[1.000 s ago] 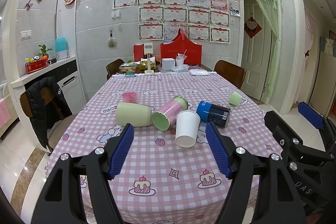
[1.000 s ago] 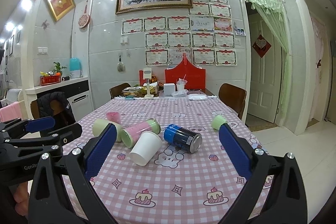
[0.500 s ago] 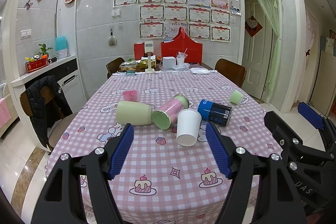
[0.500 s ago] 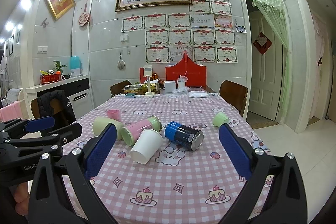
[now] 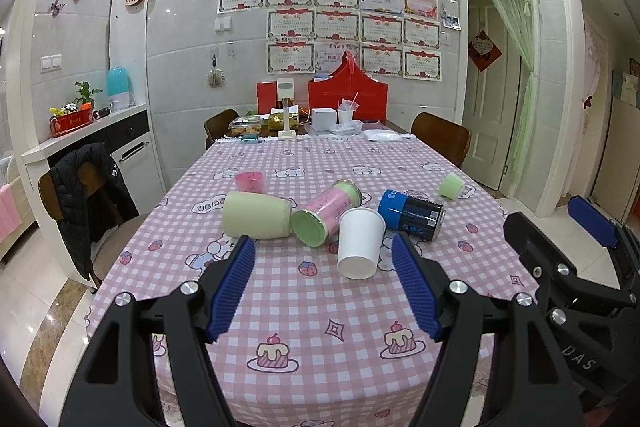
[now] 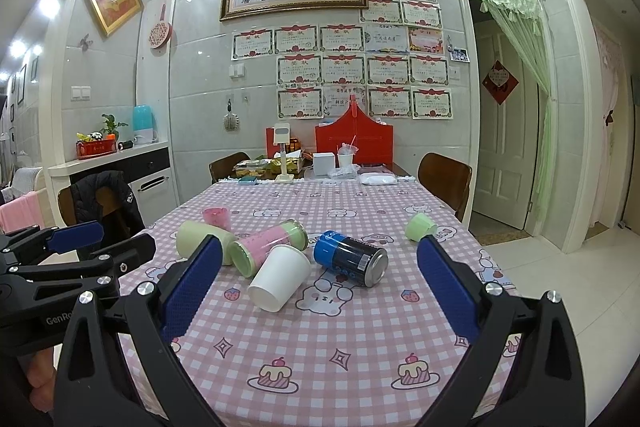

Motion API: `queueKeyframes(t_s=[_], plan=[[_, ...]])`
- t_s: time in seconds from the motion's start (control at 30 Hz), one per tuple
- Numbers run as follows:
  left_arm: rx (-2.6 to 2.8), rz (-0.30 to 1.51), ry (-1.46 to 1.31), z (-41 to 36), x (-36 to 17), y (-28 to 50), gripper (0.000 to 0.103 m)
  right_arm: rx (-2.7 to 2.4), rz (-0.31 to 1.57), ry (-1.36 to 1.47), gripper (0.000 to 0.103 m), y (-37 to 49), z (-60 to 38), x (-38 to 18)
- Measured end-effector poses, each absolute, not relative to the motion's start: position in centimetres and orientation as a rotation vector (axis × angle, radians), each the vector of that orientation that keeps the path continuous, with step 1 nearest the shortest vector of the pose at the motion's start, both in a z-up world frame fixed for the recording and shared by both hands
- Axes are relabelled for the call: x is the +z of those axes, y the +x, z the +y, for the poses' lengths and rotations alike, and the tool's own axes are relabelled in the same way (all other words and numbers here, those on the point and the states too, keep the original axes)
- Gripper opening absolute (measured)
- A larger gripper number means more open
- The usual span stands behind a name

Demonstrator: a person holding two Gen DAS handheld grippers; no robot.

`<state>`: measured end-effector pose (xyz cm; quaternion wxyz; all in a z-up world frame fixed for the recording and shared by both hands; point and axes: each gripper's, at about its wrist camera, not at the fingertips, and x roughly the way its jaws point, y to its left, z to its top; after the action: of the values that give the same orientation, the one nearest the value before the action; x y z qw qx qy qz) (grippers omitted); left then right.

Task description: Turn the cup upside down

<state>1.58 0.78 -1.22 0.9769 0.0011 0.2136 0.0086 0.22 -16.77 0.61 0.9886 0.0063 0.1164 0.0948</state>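
A white paper cup (image 5: 359, 243) lies on its side on the pink checked tablecloth (image 5: 320, 311), base toward me; it also shows in the right wrist view (image 6: 279, 277). Around it lie a pale green cup (image 5: 256, 214), a pink and green tumbler (image 5: 325, 213), a blue and black can (image 5: 411, 214) and a small green cup (image 5: 451, 185). A small pink cup (image 5: 250, 182) stands behind. My left gripper (image 5: 322, 259) is open and empty, short of the white cup. My right gripper (image 6: 318, 269) is open and empty, also short of it.
Boxes, a red holder (image 5: 347, 99) and food packs crowd the table's far end. Wooden chairs (image 5: 440, 139) stand on both sides, one with a black jacket (image 5: 86, 195). A counter (image 5: 80, 139) runs along the left wall; a doorway (image 5: 496, 99) is at the right.
Both grippers have barely shifted; the view has drifted slightly. The cups and can lie where they were.
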Motion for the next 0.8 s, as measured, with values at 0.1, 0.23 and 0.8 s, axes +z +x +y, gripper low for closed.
queueKeyframes(t_s=[0.1,0.23,0.8], plan=[[0.019,0.431,0.002,0.8,-1.2,1.6,0.070,0.190,0.234,0.012,0.094,0.2,-16.8,0.6],[0.018,0.431,0.002,0.8,-1.2,1.5,0.070,0.191,0.235,0.013,0.094,0.3,-16.7,0.6],[0.023,0.457,-0.013,1.4,-2.1,2.2,0.070,0.213,0.278,0.021,0.094,1.4,-16.4,0.0]])
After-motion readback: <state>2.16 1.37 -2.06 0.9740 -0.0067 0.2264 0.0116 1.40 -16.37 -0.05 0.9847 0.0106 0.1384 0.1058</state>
